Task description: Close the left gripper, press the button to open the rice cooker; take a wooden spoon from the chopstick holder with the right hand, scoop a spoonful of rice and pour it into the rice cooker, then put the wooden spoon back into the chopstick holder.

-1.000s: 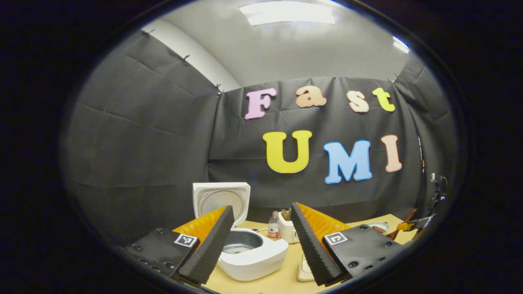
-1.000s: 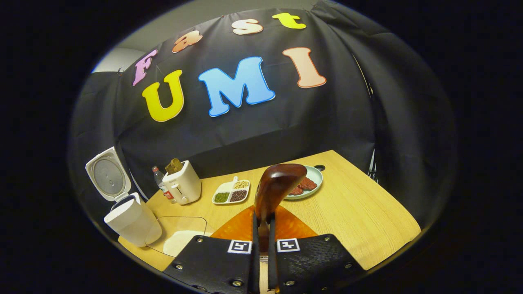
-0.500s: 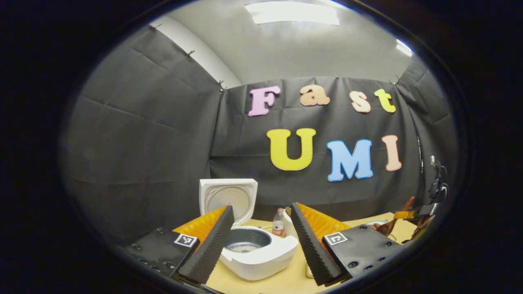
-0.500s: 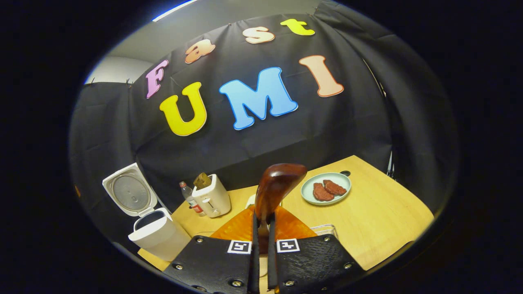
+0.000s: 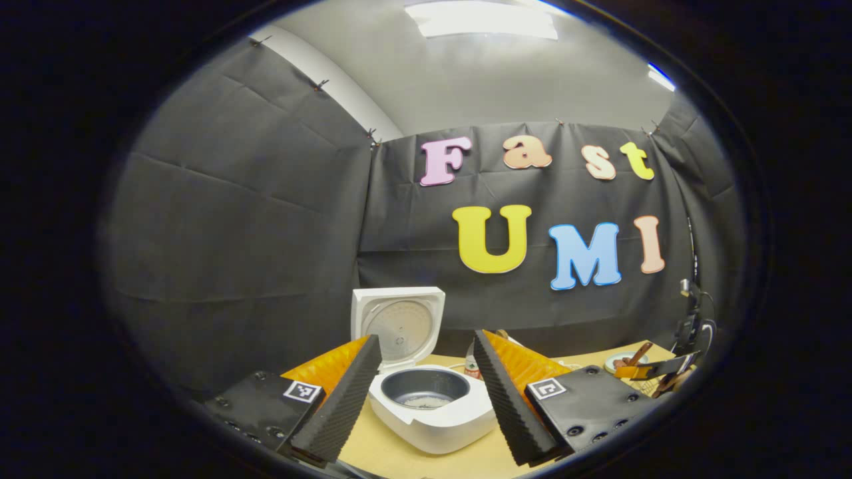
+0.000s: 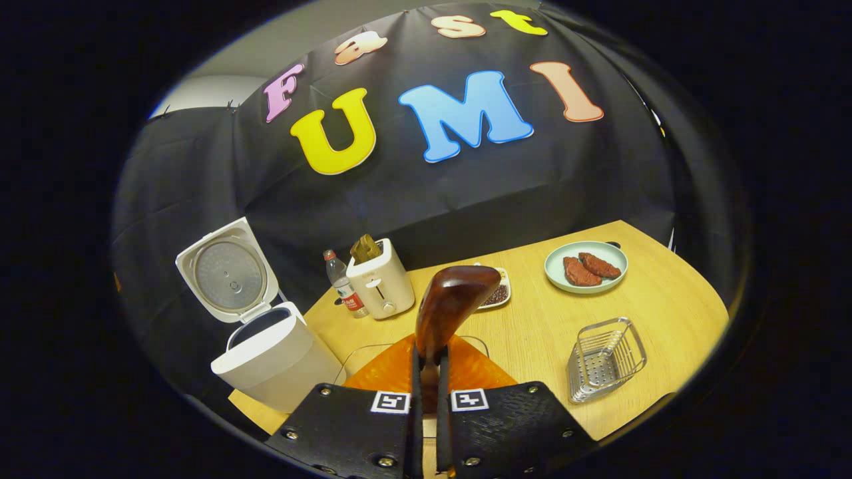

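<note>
Wooden spoon (image 6: 452,303): light, stiff, smooth-lacquered, clamped by its handle in my right gripper (image 6: 426,386), bowl ahead; left gripper (image 5: 426,389) gapes wide before the open rice cooker (image 5: 432,406).

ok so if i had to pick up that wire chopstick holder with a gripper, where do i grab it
Grip one upper rim wire of the wire chopstick holder, coming down from above into its open top. It is an open mesh basket lying tilted on the table, so a wall edge fits between the jaws while the whole body looks too wide. The right gripper is busy, shut on the wooden spoon.
</note>
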Demonstrator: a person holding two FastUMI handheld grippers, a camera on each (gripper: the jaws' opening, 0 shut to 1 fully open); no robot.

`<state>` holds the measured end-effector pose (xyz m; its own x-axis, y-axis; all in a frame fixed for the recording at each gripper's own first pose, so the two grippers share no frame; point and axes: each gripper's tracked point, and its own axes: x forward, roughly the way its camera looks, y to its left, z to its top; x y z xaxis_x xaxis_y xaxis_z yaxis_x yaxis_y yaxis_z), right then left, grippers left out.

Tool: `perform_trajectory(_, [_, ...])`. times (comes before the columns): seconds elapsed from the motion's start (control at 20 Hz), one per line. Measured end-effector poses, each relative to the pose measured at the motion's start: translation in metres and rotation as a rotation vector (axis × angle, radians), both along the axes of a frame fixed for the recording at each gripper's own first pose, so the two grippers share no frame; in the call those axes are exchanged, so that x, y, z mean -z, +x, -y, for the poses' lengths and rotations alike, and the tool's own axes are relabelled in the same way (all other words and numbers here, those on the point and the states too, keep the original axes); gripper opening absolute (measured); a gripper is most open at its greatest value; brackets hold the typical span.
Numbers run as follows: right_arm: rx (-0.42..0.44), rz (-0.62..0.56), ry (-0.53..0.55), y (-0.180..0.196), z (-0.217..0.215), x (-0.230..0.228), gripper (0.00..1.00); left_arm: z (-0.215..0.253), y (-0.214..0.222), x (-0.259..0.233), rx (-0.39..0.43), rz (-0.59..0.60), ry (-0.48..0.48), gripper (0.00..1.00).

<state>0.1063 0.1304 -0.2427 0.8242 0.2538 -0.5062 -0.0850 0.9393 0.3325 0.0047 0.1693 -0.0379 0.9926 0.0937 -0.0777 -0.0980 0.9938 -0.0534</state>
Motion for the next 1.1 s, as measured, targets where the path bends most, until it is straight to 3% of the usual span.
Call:
perform_trajectory(0.55, [-0.113,-0.049,-0.103,-0.010,-0.061,0.050,0.08,-0.046,-0.012,0.007,-0.066,-0.017,0.029,0.97])
perform_trajectory(0.75, [-0.134,-0.081,-0.018,-0.017,-0.077,0.049,0.09,-0.046,-0.013,0.008,-0.076,-0.017,0.016,0.97])
perform_trajectory(1.1, [-0.025,-0.202,0.238,-0.018,-0.075,0.057,0.08,-0.035,-0.015,0.003,-0.072,-0.007,0.012,0.97])
